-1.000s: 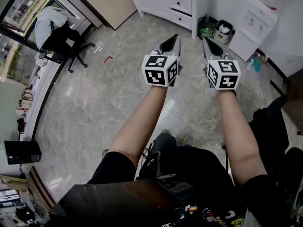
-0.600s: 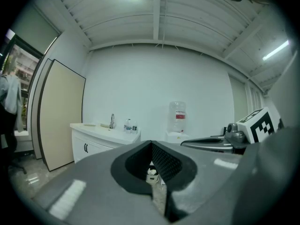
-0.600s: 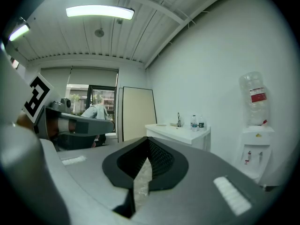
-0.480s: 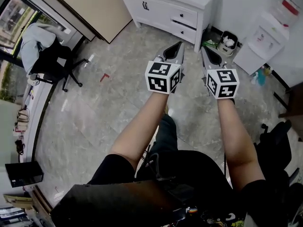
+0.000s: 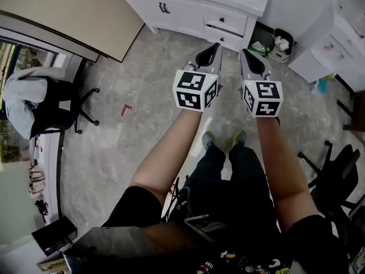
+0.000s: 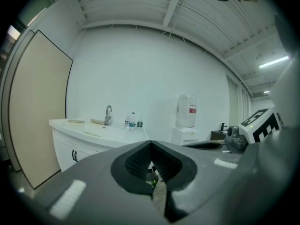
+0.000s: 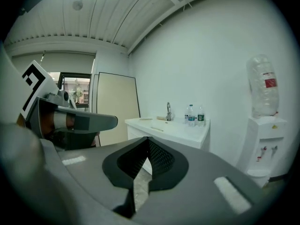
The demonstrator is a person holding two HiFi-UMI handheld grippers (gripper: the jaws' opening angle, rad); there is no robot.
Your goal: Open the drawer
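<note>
Closer than a second ago: the person has stepped up to the white cabinet (image 5: 171, 13), feet now together, and the cabinet fills more of the head view's top edge.

Step in hand: approach only, the drawer is not yet touched. Left tongs (image 5: 213, 49) and right tongs (image 5: 246, 55) are side by side in front of the cabinet, still short of it, pointing at its drawer end. Left tongs are pressed together with nothing between them; right tongs the same.

Two drawers are stacked at the cabinet's end nearest the tongs: upper drawer (image 5: 226, 20), lower drawer (image 5: 222, 37). Each has a white front and a small dark handle, and both look flush shut. The cabinet's other end has doors. The surface (image 6: 93, 131) on top of the cabinet carries a faucet (image 6: 108, 114) and bottles (image 6: 132, 121).

Next move, as a judgement: cover the remaining gap, spread one pair of tongs, take a handle, pull straight out. The handle is small, so it needs careful aim. Which drawer is meant can't be told.
</note>
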